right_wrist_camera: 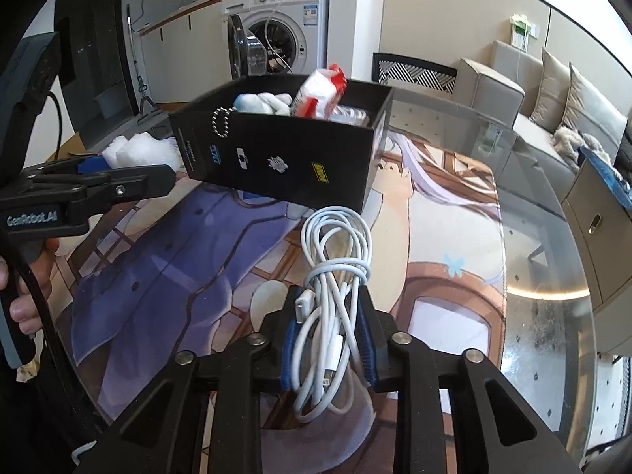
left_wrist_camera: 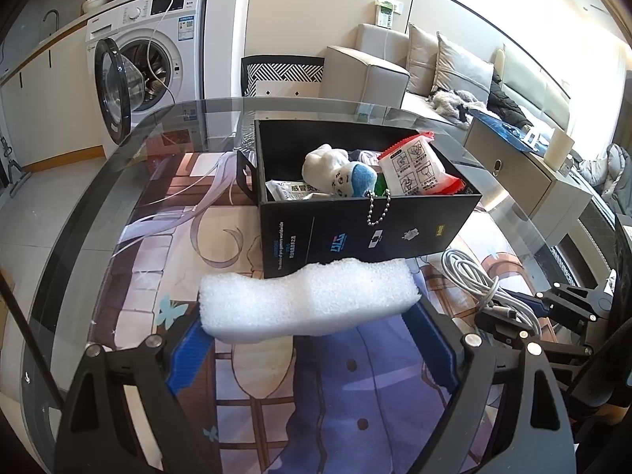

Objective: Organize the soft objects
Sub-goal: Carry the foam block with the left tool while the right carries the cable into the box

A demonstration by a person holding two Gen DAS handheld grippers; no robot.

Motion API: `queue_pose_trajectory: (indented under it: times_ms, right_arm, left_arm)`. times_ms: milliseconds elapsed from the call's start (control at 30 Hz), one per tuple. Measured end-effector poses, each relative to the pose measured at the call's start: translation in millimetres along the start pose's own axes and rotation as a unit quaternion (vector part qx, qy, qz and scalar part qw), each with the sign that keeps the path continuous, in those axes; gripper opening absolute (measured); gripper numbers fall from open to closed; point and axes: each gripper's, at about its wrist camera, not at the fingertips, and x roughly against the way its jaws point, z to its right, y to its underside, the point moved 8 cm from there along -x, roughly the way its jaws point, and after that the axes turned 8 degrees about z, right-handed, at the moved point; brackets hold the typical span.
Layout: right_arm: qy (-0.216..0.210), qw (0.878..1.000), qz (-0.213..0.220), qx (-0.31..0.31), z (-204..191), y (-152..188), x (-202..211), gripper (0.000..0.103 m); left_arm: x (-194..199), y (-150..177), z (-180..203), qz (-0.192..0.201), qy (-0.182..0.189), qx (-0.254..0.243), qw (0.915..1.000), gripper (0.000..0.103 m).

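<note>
A black open box stands on the printed mat. It holds a white and blue plush toy with a bead chain over the rim, a red and white packet and other packets. My left gripper is shut on a white foam block, held just in front of the box. My right gripper is shut on a coiled white cable, right of the box. The foam also shows in the right wrist view.
The mat lies on a round glass table whose edge curves at left and back. A washing machine with an open door stands behind. A sofa and a low cabinet are at the right.
</note>
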Motion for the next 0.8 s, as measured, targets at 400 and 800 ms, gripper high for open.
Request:
queue_pose_trajectory:
  times_ms: [400, 800]
  right_arm:
    - [0.001, 0.998, 0.055, 0.006, -2.5, -34.1, 35.1, 0.025]
    - [0.008, 0.995, 0.098, -0.008, 5.8, -85.2, 38.8, 0.025]
  left_arm:
    - [13.2, -15.1, 0.0, 0.022, 0.009, 0.006, 0.9997, 0.090]
    - [6.1, -53.6, -7.9, 0.052, 0.008, 0.008, 0.9986, 0.090]
